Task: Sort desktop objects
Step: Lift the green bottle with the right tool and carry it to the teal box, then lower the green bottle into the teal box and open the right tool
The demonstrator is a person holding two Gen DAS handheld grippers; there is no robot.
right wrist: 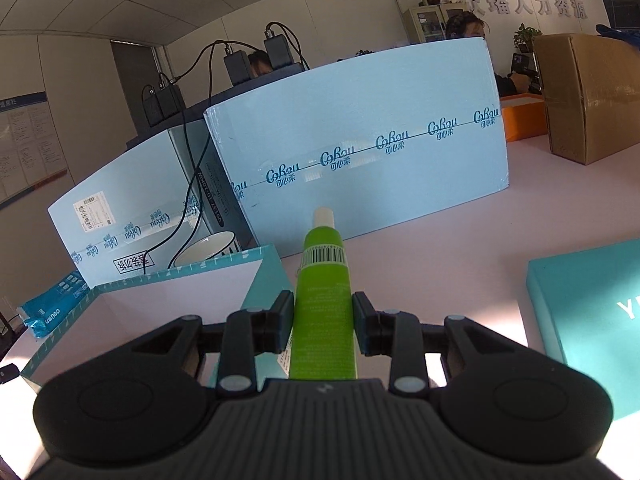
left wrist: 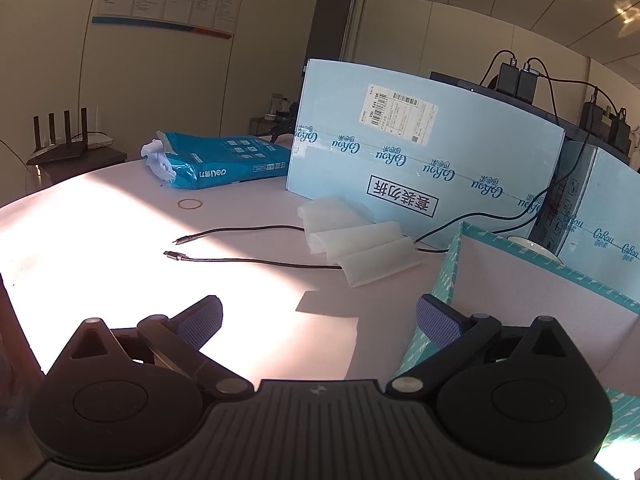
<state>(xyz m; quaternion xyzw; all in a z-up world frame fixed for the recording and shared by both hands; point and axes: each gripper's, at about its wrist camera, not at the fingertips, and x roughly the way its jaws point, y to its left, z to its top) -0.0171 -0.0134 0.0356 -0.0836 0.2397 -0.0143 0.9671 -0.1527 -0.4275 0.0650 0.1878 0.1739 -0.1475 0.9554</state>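
Your left tongs [left wrist: 319, 316] gape empty over the pink counter [left wrist: 120, 248], whose far edge carries a "deli" paper pack [left wrist: 224, 162] and "CoRou" cartons [left wrist: 420, 148], while your right tongs [right wrist: 323, 316] clamp a barcoded green tube [right wrist: 325, 300], cap forward, beside the teal open box [right wrist: 160, 292].

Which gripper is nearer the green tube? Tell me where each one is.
Right. The right gripper is shut on the green tube. The left gripper is open over the table, and no tube shows in its view.
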